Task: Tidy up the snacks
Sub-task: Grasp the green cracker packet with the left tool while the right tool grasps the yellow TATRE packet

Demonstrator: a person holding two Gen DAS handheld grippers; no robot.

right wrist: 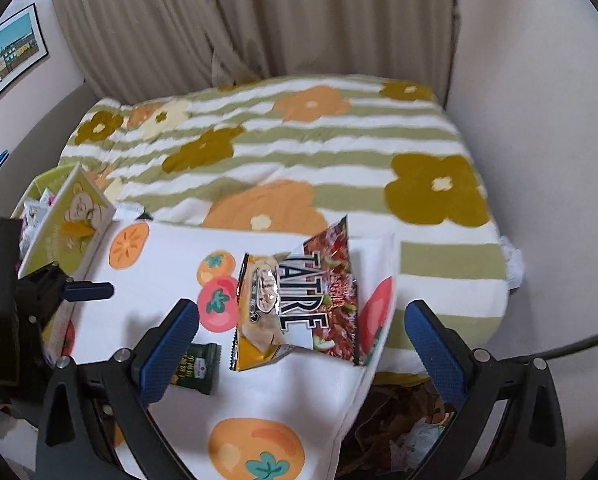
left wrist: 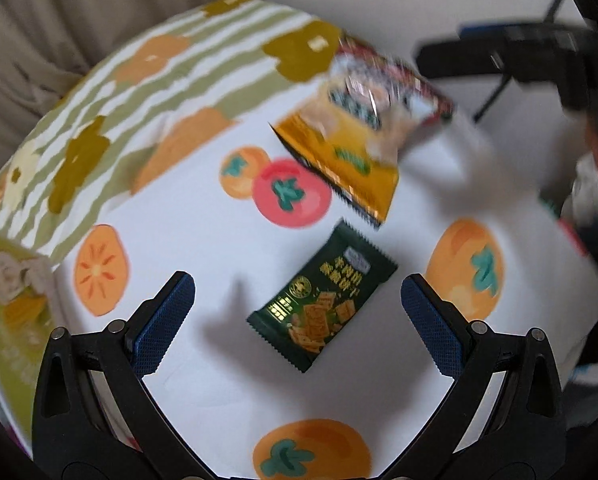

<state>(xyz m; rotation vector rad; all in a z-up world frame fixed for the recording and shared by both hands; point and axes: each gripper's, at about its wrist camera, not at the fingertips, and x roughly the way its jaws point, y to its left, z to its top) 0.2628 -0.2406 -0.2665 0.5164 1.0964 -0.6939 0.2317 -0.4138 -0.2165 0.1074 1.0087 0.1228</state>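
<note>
Overhead, left gripper [left wrist: 298, 312] hangs with jaws wide, nothing between them, directly above a dark green cracker packet [left wrist: 322, 298]; gold characters on it, too small to read. Right gripper [right wrist: 302, 344] jaws also wide and empty. Beyond its tips, a yellow packet [right wrist: 259, 312] overlaps a red bag [right wrist: 331, 300] lettered "TATRE". All lie on a white persimmon-print cloth [right wrist: 259, 392]; bare cloth surrounds the green packet. Cloth's right edge drops off beside the red bag. Green bear-print box [right wrist: 65, 224] stands at the left edge.
</note>
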